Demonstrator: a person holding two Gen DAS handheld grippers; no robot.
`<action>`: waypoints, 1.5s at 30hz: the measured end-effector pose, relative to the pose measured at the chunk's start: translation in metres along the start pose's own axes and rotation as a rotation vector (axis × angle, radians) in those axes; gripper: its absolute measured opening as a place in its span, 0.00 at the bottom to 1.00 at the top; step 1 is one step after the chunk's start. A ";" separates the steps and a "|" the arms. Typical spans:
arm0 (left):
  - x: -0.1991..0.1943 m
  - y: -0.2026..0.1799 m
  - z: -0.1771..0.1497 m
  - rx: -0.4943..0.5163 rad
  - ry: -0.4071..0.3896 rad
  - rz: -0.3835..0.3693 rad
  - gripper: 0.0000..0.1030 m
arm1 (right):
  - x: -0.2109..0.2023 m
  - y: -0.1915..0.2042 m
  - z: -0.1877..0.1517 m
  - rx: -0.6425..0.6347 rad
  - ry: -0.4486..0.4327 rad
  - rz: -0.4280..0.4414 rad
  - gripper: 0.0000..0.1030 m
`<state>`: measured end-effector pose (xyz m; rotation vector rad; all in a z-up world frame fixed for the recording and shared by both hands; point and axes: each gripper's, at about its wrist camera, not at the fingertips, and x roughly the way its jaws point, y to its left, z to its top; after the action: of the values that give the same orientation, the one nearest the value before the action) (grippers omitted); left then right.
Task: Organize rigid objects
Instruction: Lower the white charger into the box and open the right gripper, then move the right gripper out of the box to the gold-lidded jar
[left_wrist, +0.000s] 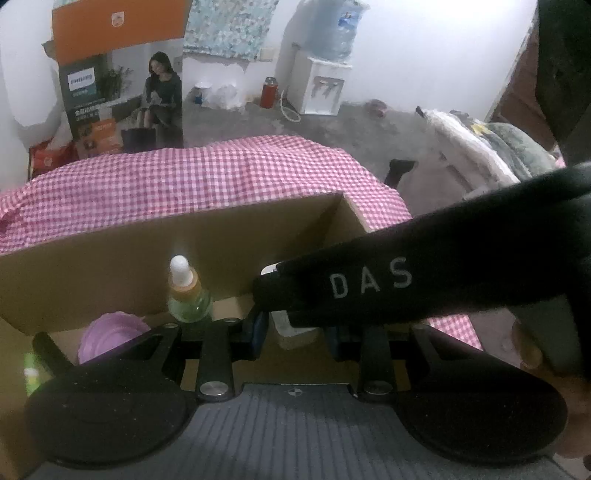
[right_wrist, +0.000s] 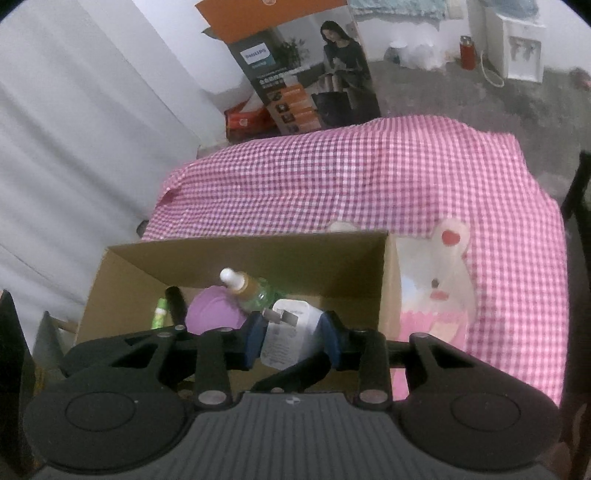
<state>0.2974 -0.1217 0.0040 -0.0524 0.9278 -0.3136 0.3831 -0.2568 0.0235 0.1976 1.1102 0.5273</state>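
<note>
An open cardboard box (right_wrist: 258, 258) sits on a pink checked cloth (right_wrist: 369, 177). Inside it are a green dropper bottle (right_wrist: 251, 291) with a white tip, a purple round lid (right_wrist: 214, 314), a small green tube (right_wrist: 160, 314) and a black stick. My right gripper (right_wrist: 293, 336) is shut on a white plug adapter (right_wrist: 291, 332), held over the box. In the left wrist view the right gripper's black body marked DAS (left_wrist: 424, 273) crosses in front. My left gripper (left_wrist: 295, 332) is open around the white adapter (left_wrist: 291, 328) without closing on it. The dropper bottle (left_wrist: 188, 295) and purple lid (left_wrist: 110, 332) show there too.
A cartoon rabbit picture (right_wrist: 439, 273) lies on the cloth right of the box. Behind the table stand a tall Philips carton (right_wrist: 303, 74), a water dispenser (left_wrist: 321, 81) and a red flask (left_wrist: 269, 92). A white wall is at the left.
</note>
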 end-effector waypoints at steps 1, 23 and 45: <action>0.003 0.000 0.001 -0.005 0.007 0.003 0.31 | 0.001 0.000 0.002 -0.009 -0.002 -0.007 0.37; -0.032 -0.017 -0.005 0.039 -0.034 -0.021 0.64 | -0.031 0.007 -0.007 -0.035 -0.115 -0.013 0.40; -0.183 0.022 -0.169 0.150 -0.160 0.008 0.99 | -0.114 0.071 -0.200 0.057 -0.319 0.174 0.42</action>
<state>0.0668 -0.0329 0.0404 0.0636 0.7439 -0.3652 0.1445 -0.2739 0.0548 0.4161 0.8007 0.5964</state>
